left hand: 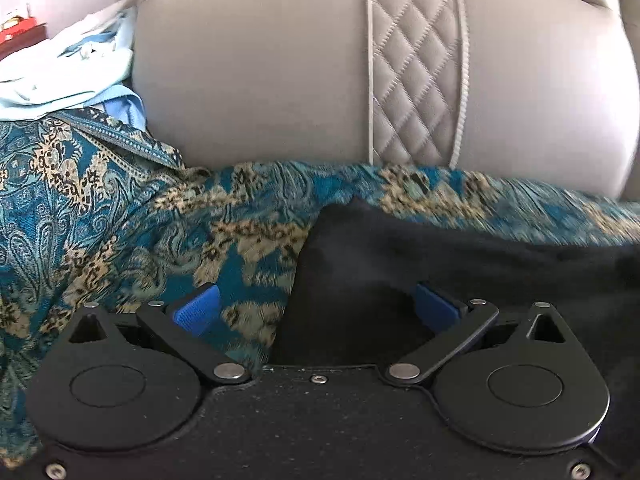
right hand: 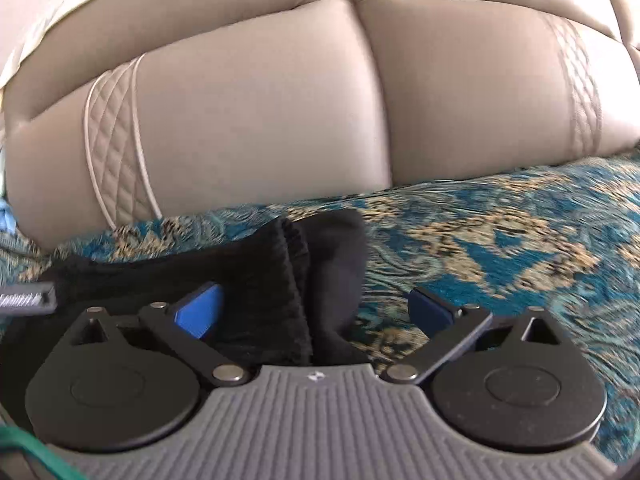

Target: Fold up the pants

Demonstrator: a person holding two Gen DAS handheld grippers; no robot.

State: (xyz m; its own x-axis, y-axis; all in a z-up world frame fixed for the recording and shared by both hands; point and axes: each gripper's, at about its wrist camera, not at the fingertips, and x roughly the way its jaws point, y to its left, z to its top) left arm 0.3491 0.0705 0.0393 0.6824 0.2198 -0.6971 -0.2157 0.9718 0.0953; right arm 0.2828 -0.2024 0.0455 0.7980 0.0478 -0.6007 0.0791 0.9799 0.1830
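Black pants (left hand: 460, 264) lie on a teal and gold patterned cover (left hand: 120, 216) over a sofa seat. In the left wrist view their left edge runs between my left gripper (left hand: 316, 308), whose blue pads stand wide apart and touch no cloth. In the right wrist view the ribbed waistband end of the black pants (right hand: 296, 272) lies between the spread blue pads of my right gripper (right hand: 316, 308), which is open too. A part of the other gripper (right hand: 28, 300) shows at the left edge of that view.
Beige sofa back cushions (left hand: 260, 80) with quilted strips (left hand: 416, 64) rise just behind the pants. A pile of light blue and white clothes (left hand: 64, 72) lies at the far left. The patterned cover (right hand: 520, 240) stretches away to the right.
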